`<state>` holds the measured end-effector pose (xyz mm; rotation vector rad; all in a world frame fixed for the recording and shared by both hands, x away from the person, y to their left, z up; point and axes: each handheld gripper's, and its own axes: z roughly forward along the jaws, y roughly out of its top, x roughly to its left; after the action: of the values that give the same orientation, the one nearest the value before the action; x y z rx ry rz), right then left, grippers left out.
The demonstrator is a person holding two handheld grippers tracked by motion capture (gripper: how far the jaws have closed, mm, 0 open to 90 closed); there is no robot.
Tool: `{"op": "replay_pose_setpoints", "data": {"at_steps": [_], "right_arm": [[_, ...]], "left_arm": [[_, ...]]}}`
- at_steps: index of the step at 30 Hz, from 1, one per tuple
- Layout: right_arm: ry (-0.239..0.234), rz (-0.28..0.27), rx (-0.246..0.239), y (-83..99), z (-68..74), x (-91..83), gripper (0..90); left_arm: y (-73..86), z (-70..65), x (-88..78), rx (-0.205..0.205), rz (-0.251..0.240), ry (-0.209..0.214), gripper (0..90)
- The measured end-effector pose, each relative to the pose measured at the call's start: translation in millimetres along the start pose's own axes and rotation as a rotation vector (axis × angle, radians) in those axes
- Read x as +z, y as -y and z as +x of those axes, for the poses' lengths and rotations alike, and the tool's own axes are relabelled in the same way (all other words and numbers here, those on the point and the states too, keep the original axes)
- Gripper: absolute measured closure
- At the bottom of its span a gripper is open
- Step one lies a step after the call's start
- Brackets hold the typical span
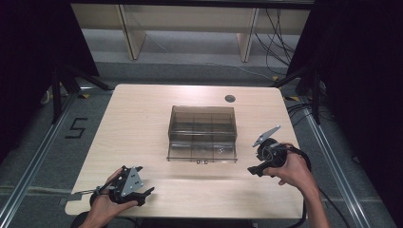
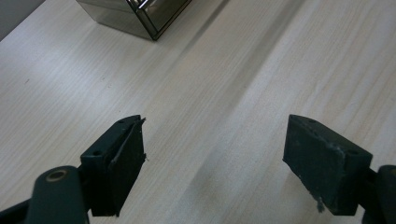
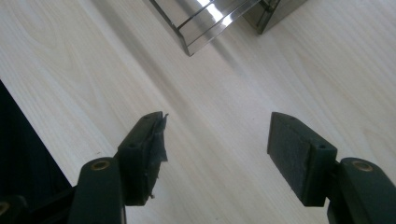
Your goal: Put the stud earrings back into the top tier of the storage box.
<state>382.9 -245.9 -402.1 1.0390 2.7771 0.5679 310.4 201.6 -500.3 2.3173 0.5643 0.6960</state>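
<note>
From above, my left tongs sit at the near left of the counter, my right tongs at the near right, with the clear compartment box mid-counter between them, untouched. Through the left gripper view, jaws spread wide over bare wood, box corner ahead. Right gripper view: jaws likewise spread, empty, box edge beyond.

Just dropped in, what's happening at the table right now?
A person sits at a wooden table with a handheld gripper in each hand. The left gripper and the right gripper both have their jaws open and hold nothing. Between them, farther back, stands a clear smoky compartment box with its lid shut; neither gripper touches it. A small object seems to lie in one front compartment.
</note>
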Motion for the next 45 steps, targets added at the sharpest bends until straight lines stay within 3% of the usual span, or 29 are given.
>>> {"op": "replay_pose_setpoints", "data": {"at_steps": [1,4,5,8,12,13,14,15,16,17,18,21,22,24,27,29,30,31,32,33,34,36,39,40,44,45], "right_arm": [[-0.006,-0.02,-0.017,1.9,-0.6,2.4,37.2],[-0.012,-0.025,0.016,9.0,0.9,7.6,37.2],[-0.016,-0.041,0.002,11.6,-0.1,9.8,37.2],[-0.019,-0.036,0.054,19.8,2.2,14.4,37.2],[-0.019,-0.071,0.046,30.4,1.6,21.7,37.1],[-0.007,-0.058,0.066,32.7,1.7,23.3,36.7],[-0.031,-0.057,0.095,36.4,4.4,23.3,36.1],[-0.022,-0.051,0.109,38.3,5.2,24.2,35.8],[-0.007,-0.066,0.086,41.3,2.7,26.0,35.8],[-0.021,-0.078,0.072,44.2,1.9,28.2,35.5],[-0.021,-0.078,0.077,46.3,1.8,28.7,34.7],[-0.013,-0.077,0.099,53.5,2.3,36.4,33.8],[-0.027,-0.088,0.075,55.6,0.5,37.2,33.3],[-0.001,-0.078,0.118,59.2,2.1,40.1,32.7],[-0.009,-0.119,0.101,63.1,0.5,43.9,31.6],[-0.007,-0.111,0.129,65.6,2.1,45.6,31.0],[0.008,-0.123,0.119,66.4,1.3,47.3,31.0],[0.016,-0.142,0.138,67.4,2.8,49.5,30.9],[0.007,-0.122,0.146,67.6,3.5,48.0,30.9],[0.013,-0.147,0.119,69.0,2.3,48.7,30.4],[0.021,-0.153,0.137,69.5,4.0,50.4,29.6],[0.024,-0.171,0.125,71.4,4.2,53.5,29.1],[0.017,-0.151,0.114,72.7,5.0,54.5,27.7],[0.021,-0.152,0.127,72.9,6.7,55.4,27.4],[0.027,-0.152,0.12,73.6,6.7,56.0,26.4],[0.016,-0.142,0.144,74.1,7.9,55.4,25.9]], "left_arm": [[0.0,0.0,0.0,-0.001,-0.001,0.0,19.9],[0.0,-0.1,0.1,0.0,0.001,-0.005,19.9],[0.0,0.0,-0.1,0.0,0.0,0.0,19.9],[0.1,-0.2,0.2,-0.004,-0.002,-0.001,19.9],[0.0,0.2,-0.1,-0.002,-0.002,0.005,19.9],[0.0,0.2,-0.1,-0.003,-0.001,0.005,19.9],[0.1,-0.2,0.0,-0.003,-0.003,-0.008,19.9],[0.0,0.5,-0.7,-0.003,-0.002,0.005,19.9],[0.0,0.5,-0.5,-0.003,-0.003,0.004,19.9],[-0.4,0.8,-1.2,-0.001,0.009,0.009,19.9],[0.0,-0.4,0.2,-0.005,-0.004,-0.008,19.9],[0.2,-0.1,-0.9,-0.009,-0.001,0.001,19.9],[0.3,-0.4,-0.9,-0.015,-0.005,0.002,19.9],[0.3,-0.5,-0.7,-0.012,-0.003,-0.002,19.9],[0.3,-0.6,-0.9,-0.012,-0.004,-0.004,19.9],[0.3,-0.5,-0.7,-0.009,-0.003,-0.005,19.9],[0.2,-0.5,-0.7,-0.008,-0.002,-0.004,19.9],[0.2,-0.5,-0.6,-0.008,-0.003,-0.004,19.9],[0.2,-0.5,-0.7,-0.008,-0.002,-0.005,19.9],[0.3,-0.4,-0.7,-0.008,-0.002,-0.005,19.9],[0.3,-0.4,-0.7,-0.009,-0.003,-0.005,20.0],[0.3,-0.4,-0.8,-0.01,-0.003,-0.006,19.9],[0.5,-1.5,0.6,-0.033,-0.023,-0.008,19.9],[0.3,-0.3,-0.8,-0.014,-0.005,-0.003,20.0],[0.4,-0.2,-0.7,-0.016,-0.006,-0.003,19.9],[0.4,-0.2,-0.8,-0.016,-0.007,-0.003,19.9]]}}
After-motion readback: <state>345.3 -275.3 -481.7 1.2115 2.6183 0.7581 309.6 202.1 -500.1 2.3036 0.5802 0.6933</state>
